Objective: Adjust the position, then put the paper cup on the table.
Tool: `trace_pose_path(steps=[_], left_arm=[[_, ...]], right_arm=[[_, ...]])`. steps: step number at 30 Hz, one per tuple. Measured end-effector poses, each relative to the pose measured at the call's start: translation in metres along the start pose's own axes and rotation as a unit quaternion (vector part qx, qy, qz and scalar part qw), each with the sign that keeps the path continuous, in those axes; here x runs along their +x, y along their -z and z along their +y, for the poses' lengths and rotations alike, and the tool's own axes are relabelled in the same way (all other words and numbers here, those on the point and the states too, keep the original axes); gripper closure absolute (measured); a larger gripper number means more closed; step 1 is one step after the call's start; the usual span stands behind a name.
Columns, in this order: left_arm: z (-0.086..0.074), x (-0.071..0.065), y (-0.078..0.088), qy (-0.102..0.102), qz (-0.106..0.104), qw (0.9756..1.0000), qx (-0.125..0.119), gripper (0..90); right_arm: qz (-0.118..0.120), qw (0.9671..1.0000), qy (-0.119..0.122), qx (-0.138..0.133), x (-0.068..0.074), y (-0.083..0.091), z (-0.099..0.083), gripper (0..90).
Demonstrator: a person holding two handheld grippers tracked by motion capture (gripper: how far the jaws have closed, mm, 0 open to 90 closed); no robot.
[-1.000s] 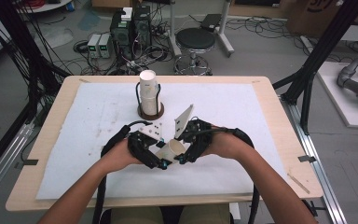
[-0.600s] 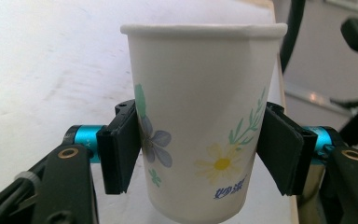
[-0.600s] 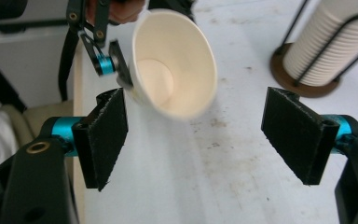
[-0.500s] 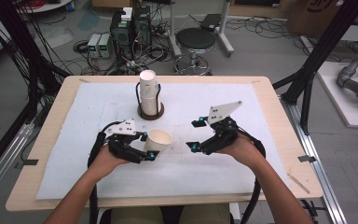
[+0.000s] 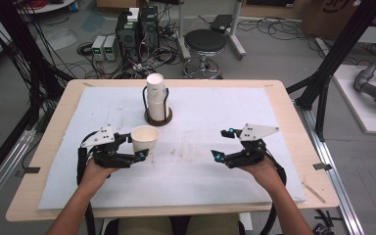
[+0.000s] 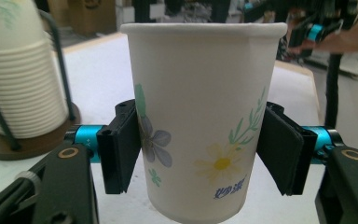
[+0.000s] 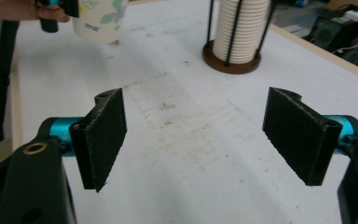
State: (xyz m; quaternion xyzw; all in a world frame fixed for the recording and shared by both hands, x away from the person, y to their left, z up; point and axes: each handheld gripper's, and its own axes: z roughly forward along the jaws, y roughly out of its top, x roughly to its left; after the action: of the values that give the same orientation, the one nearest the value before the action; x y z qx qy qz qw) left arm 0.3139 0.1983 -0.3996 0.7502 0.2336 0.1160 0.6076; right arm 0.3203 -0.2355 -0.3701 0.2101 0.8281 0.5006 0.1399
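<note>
while the left gripper clamps a cup, base cropped, the right gripper gapes empty.

Your worktop is a light wooden slab with rounded corners, and a white mat covers nearly all of it, leaving a bare wood border on every side. You can see the mat is scuffed and smudged with grey marks, thickest around its middle. Toward the far edge, a little left of centre, you have a round dark wooden base resting on the mat; thin black wire uprights rise from it and keep a tall stack of white paper cups upright inside. On the right-hand wood border near you lies a thin pale strip, too small to identify
</note>
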Motion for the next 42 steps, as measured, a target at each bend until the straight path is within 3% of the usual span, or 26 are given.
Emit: trace_pose_path(steps=[5,9,14,17,23,33,39,42], left_arm=[[-0.003,0.003,0.009,0.001,0.017,0.9996,-0.021,34.4],[-0.006,0.004,0.016,-0.001,0.038,0.9985,-0.039,34.3],[-0.01,0.008,0.028,-0.001,0.087,0.9936,-0.072,34.0],[-0.011,0.012,0.034,0.007,0.102,0.9905,-0.093,34.0],[-0.012,0.013,0.04,0.01,0.117,0.987,-0.109,33.9],[-0.014,0.018,0.045,0.007,0.125,0.9851,-0.118,33.9],[-0.016,0.028,0.047,0.001,0.132,0.9831,-0.127,33.9],[-0.018,0.038,0.047,0.008,0.14,0.9806,-0.137,33.9]], right_arm=[[-0.028,0.9989,-0.026,-0.027,-0.005,0.008,-0.023,21.8],[-0.043,0.9982,-0.031,-0.028,-0.007,0.014,-0.032,21.8],[-0.06,0.9972,-0.033,-0.031,-0.008,0.022,-0.036,21.7],[-0.071,0.9961,-0.039,-0.035,-0.012,0.025,-0.038,21.8],[-0.079,0.9955,-0.038,-0.036,-0.011,0.028,-0.04,21.8],[-0.081,0.9951,-0.04,-0.042,-0.011,0.031,-0.04,21.8],[-0.079,0.9953,-0.042,-0.038,-0.01,0.029,-0.041,21.8],[-0.078,0.9953,-0.043,-0.037,-0.01,0.028,-0.041,21.8]])
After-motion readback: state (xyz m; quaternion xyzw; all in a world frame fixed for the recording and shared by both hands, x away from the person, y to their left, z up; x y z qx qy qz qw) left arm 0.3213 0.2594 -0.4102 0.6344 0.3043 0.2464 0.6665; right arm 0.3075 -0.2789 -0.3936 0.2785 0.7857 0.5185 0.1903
